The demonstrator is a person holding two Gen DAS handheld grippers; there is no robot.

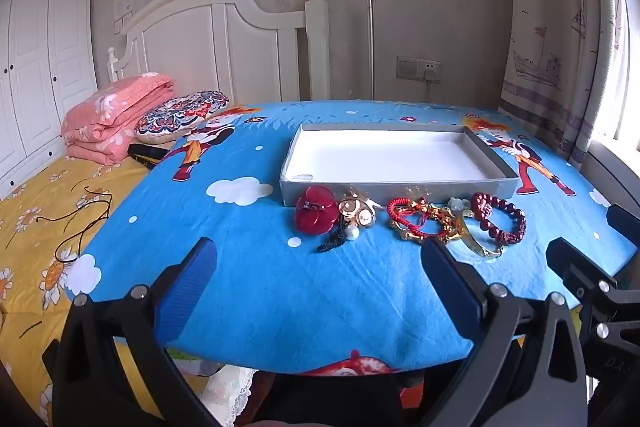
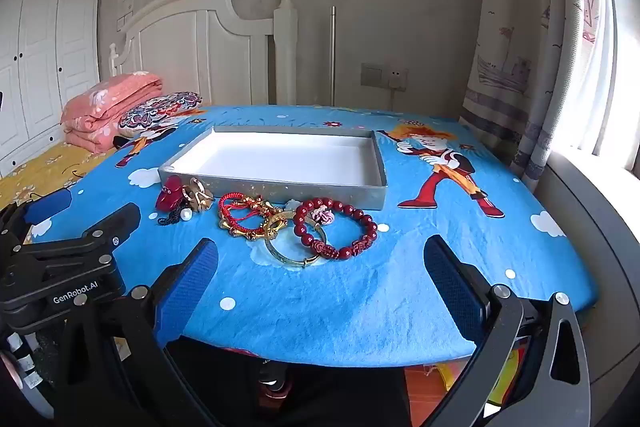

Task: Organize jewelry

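A shallow grey tray with a bare white floor sits on the blue cartoon cloth. In front of it lies a row of jewelry: a red hair clip, a gold brooch with a pearl, a red cord bracelet, a gold bangle and a dark red bead bracelet. My left gripper is open and empty, short of the clip and brooch. My right gripper is open and empty, just short of the bangle and bead bracelet.
The table ends close below both grippers. A bed with yellow sheet, folded pink quilt and patterned cushion lies to the left. Curtains and a window sill stand on the right.
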